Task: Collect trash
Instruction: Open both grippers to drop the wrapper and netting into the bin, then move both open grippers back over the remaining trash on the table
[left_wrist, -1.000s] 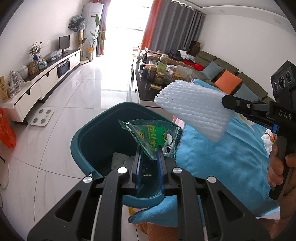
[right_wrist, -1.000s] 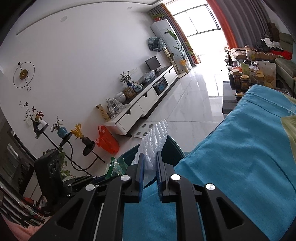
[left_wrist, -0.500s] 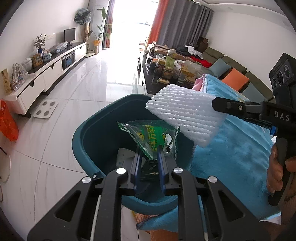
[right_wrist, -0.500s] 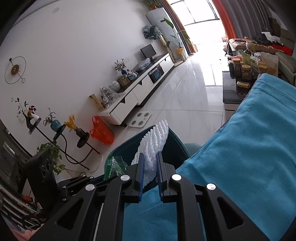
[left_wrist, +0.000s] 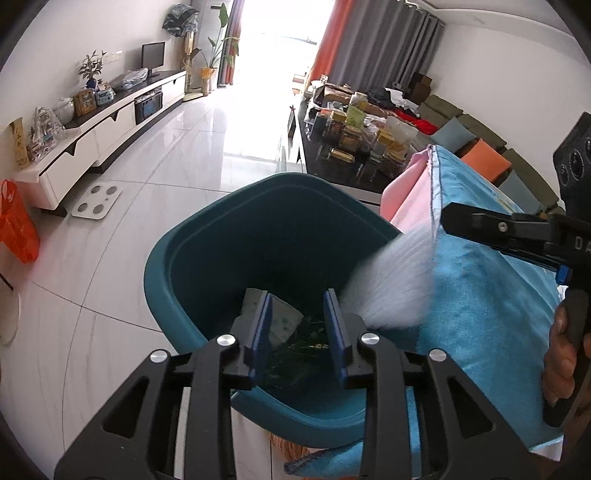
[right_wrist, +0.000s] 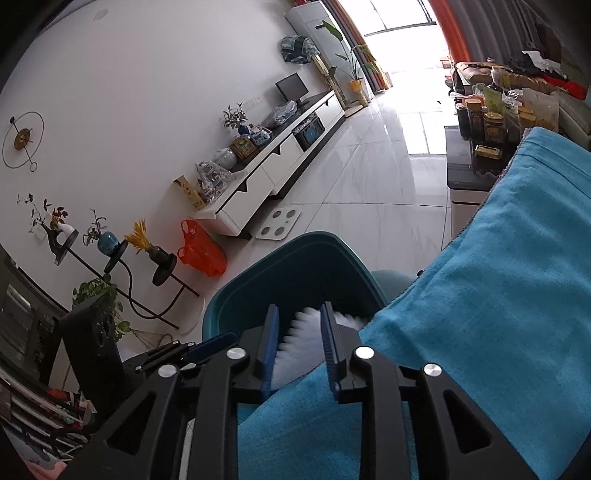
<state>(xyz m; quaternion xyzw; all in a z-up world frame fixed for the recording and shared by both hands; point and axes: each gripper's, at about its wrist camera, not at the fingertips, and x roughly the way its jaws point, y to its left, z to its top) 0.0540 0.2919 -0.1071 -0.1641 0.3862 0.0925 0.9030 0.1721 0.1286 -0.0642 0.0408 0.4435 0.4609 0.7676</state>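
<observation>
A teal trash bin (left_wrist: 184, 266) stands on the floor beside the blue-covered table (left_wrist: 491, 302). My left gripper (left_wrist: 298, 321) is open and empty over the bin. The green wrapper (left_wrist: 310, 332) lies inside the bin beside a grey paper (left_wrist: 280, 317). My right gripper (right_wrist: 300, 341) is open above the bin (right_wrist: 295, 269). The white foam net (right_wrist: 295, 347), blurred, falls between its fingers; in the left wrist view it (left_wrist: 391, 284) drops over the bin's right rim. The right gripper (left_wrist: 448, 218) shows there at the right.
An orange bag (left_wrist: 16, 225) and a white scale (left_wrist: 96, 201) sit on the tiled floor by the white TV cabinet (left_wrist: 96, 129). A dark table crowded with jars (left_wrist: 351, 136) stands behind the bin. A sofa (left_wrist: 480, 147) lines the right wall.
Both grippers have opened. The green wrapper has dropped into the bin. The white foam net has left the right fingers and is falling toward the bin.
</observation>
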